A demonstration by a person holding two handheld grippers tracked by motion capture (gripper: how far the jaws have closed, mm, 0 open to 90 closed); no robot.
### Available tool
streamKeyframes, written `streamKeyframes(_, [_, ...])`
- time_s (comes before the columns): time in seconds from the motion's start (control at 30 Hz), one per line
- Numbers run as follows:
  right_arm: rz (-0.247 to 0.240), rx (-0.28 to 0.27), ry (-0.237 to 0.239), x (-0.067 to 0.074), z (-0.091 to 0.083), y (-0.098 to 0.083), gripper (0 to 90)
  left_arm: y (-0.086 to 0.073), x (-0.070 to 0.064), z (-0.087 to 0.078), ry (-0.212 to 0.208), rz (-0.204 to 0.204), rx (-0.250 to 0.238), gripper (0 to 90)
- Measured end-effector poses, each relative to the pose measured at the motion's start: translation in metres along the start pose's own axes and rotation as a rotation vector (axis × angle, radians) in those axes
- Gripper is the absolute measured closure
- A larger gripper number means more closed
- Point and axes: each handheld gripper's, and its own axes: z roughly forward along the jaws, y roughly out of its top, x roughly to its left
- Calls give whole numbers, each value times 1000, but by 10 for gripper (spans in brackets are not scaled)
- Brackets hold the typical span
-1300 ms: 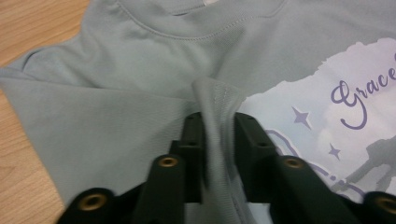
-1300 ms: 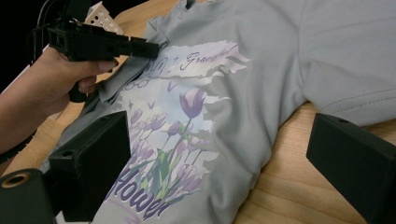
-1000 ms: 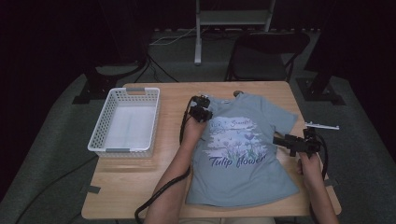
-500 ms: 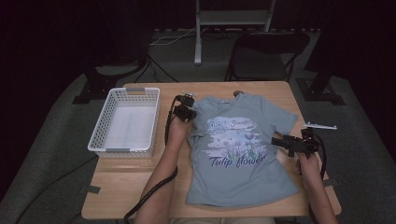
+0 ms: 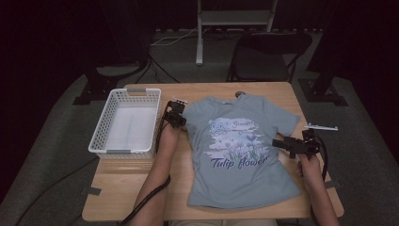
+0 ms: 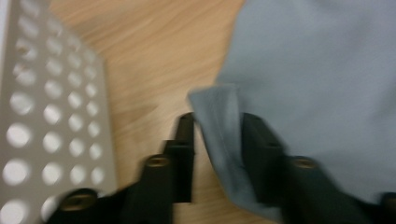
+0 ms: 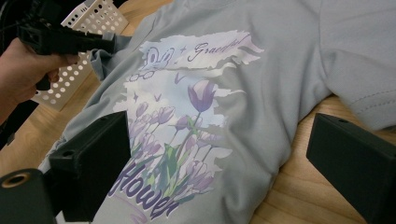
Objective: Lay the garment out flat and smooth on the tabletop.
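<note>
A light blue T-shirt (image 5: 244,150) with a purple tulip print lay spread flat, front up, on the wooden table (image 5: 117,188), its collar toward the far edge and its hem near the person's side. The left tongs (image 5: 177,117) stood at the shirt's left sleeve (image 6: 219,121), just beside the basket; their jaws had just been opening, and in the left gripper view the folded sleeve edge lay between them, loose against one jaw with a gap to the other, so they were open around it rather than pinching it. The right tongs (image 5: 282,143) hovered over the shirt's right side, level with the printed lettering, and in the right gripper view their jaws stood wide apart with nothing between them but the shirt lying below. A white perforated basket (image 5: 109,123) sat on the left part of the table, close to the left sleeve but not touching it. Beyond the table stood a dark folding chair (image 5: 268,52).
</note>
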Motion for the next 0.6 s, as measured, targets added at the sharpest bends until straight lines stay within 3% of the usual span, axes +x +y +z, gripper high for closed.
streamKeyframes(0.1, [0,-1,1,1,0,0,56,-3,2,-1,-18,-32,-8,515])
streamKeyframes(0.2, [-1,0,-1,1,0,0,55,-2,5,-10,-61,-80,-54,426])
streamKeyframes(0.23, [-1,1,1,1,1,0,55,-1,6,-15,-86,-96,-75,414])
streamKeyframes(0.37, [-1,9,11,2,2,0,55,2,16,-30,-262,-204,-122,405])
streamKeyframes(0.5, [-1,16,21,4,4,0,55,2,14,-37,-376,-210,-120,406])
streamKeyframes(0.6, [-5,19,26,4,5,0,56,-1,10,-35,-433,-208,-115,413])
